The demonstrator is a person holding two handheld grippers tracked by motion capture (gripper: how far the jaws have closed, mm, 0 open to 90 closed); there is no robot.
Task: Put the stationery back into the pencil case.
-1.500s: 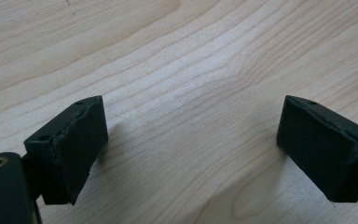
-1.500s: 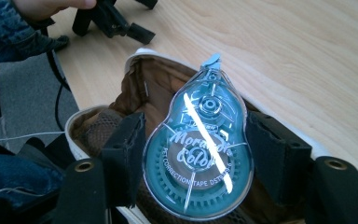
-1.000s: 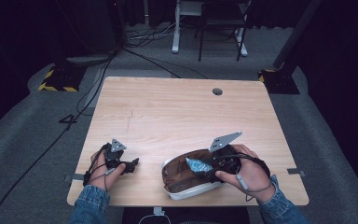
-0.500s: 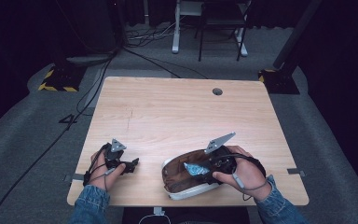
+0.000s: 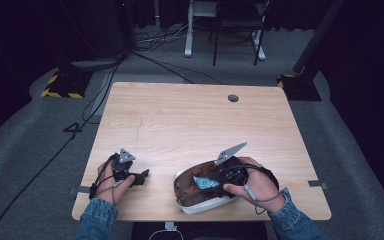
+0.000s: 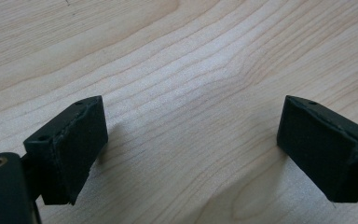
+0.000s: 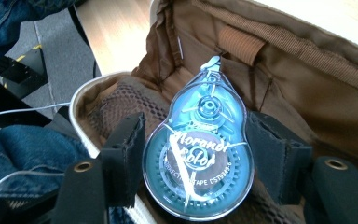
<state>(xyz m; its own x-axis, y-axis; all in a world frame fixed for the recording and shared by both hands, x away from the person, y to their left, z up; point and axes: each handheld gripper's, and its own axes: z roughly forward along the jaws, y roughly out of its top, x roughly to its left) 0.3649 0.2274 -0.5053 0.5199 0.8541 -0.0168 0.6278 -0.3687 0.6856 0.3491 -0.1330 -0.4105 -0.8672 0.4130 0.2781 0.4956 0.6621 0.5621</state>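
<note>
A white pouch (image 5: 200, 208) with a brown lining (image 7: 307, 60) lies open near the table's front edge, right of centre. My right gripper (image 5: 214, 183) (image 7: 198, 161) reaches into it, shut on a clear blue correction tape dispenser (image 5: 204, 181) (image 7: 200, 154). Both pads press the dispenser's round body, and its pointed tip faces the pouch's inner pocket. My left gripper (image 5: 142, 176) (image 6: 191, 149) rests on the bare wood at the front left. It is open, with nothing between its pads.
The light wooden table (image 5: 180, 120) has a round cable hole (image 5: 233, 98) at the back right. A brown mesh pocket (image 7: 126, 107) lines the pouch under the dispenser. Denim sleeves (image 5: 95, 220) come in from the front edge.
My right gripper has sunk a little and shifted left, carrying the dispenser deeper into the open pouch. The left hand has stayed still.
</note>
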